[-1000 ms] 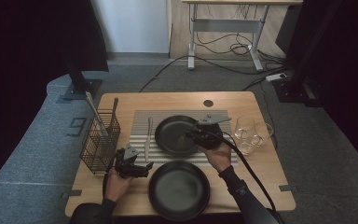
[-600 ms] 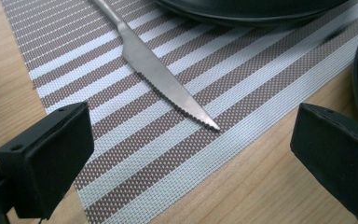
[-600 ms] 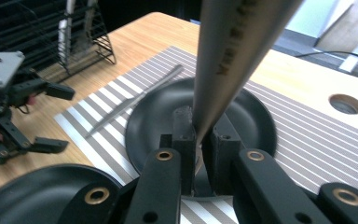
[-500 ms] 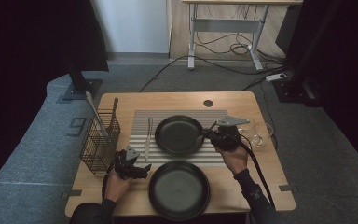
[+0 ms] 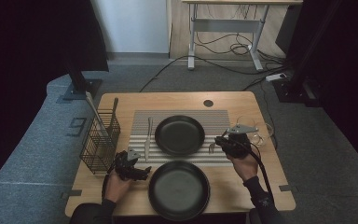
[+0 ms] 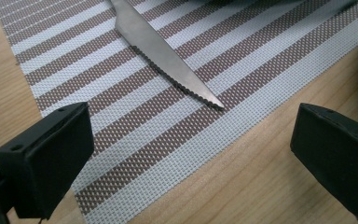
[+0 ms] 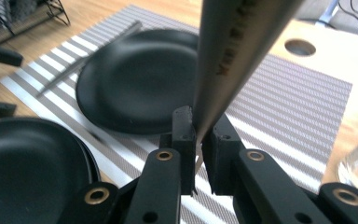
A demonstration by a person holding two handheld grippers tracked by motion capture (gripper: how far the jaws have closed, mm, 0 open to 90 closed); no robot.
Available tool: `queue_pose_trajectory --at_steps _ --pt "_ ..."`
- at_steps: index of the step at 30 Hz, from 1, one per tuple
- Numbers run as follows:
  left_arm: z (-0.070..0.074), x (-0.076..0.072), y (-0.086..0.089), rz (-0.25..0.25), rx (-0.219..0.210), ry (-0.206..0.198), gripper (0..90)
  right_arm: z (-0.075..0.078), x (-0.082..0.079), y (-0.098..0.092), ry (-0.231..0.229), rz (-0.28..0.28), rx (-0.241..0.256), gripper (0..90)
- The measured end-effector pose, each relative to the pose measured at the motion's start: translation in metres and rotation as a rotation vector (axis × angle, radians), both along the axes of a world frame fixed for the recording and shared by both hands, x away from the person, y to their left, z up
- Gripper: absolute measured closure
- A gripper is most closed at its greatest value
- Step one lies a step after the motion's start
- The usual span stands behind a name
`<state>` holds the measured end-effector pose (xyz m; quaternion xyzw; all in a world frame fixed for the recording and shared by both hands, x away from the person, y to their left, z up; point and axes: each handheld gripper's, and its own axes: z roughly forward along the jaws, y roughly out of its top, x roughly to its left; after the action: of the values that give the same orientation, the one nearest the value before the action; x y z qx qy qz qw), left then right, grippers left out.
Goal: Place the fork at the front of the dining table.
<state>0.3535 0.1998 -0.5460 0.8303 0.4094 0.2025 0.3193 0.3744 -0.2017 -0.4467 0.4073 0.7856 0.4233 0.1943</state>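
Here the right tongs (image 7: 198, 135) clamp a fork (image 7: 235, 51) bearing unreadable reddish lettering.

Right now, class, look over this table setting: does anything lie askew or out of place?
Little stands out. The knife lies straight on the striped placemat, left of the far plate. The near plate sits off the placemat on bare wood. The fork is clamped in the right gripper, not yet laid.

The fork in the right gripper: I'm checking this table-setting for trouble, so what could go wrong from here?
The right gripper pinches the fork only at a narrow part, so it may swivel or slip. Glasses stand close beside that hand; a swing could knock them. Set carelessly, the fork might strike the plate.
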Motion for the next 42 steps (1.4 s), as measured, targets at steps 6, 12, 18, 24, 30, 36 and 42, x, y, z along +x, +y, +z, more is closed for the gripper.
queue_pose_trajectory --at_steps 6,12,18,24,30,36,42 --pt "-0.002 0.0 -0.002 -0.011 0.009 0.011 0.0 -0.017 -0.003 -0.012 0.036 -0.023 -0.005 82.9" --pt "-0.003 0.0 -0.002 -0.014 0.014 0.016 0.0 -0.027 -0.003 -0.019 0.057 -0.041 -0.008 82.8" --pt "-0.004 0.0 -0.003 -0.018 0.015 0.02 0.0 -0.029 0.002 -0.021 0.05 -0.052 0.008 82.9" --pt "-0.004 0.0 -0.003 -0.023 0.014 0.022 0.0 -0.031 0.013 -0.02 0.05 -0.063 0.016 83.2" --pt "-0.005 0.001 -0.003 -0.024 0.009 0.025 0.0 -0.034 0.022 -0.02 0.051 -0.073 0.02 84.6" --pt "-0.005 0.002 -0.003 -0.024 0.003 0.03 0.0 -0.037 0.033 -0.02 0.063 -0.09 0.027 84.7" --pt "-0.005 0.002 -0.003 -0.025 -0.002 0.032 0.0 -0.04 0.043 -0.016 0.067 -0.096 0.029 84.7"
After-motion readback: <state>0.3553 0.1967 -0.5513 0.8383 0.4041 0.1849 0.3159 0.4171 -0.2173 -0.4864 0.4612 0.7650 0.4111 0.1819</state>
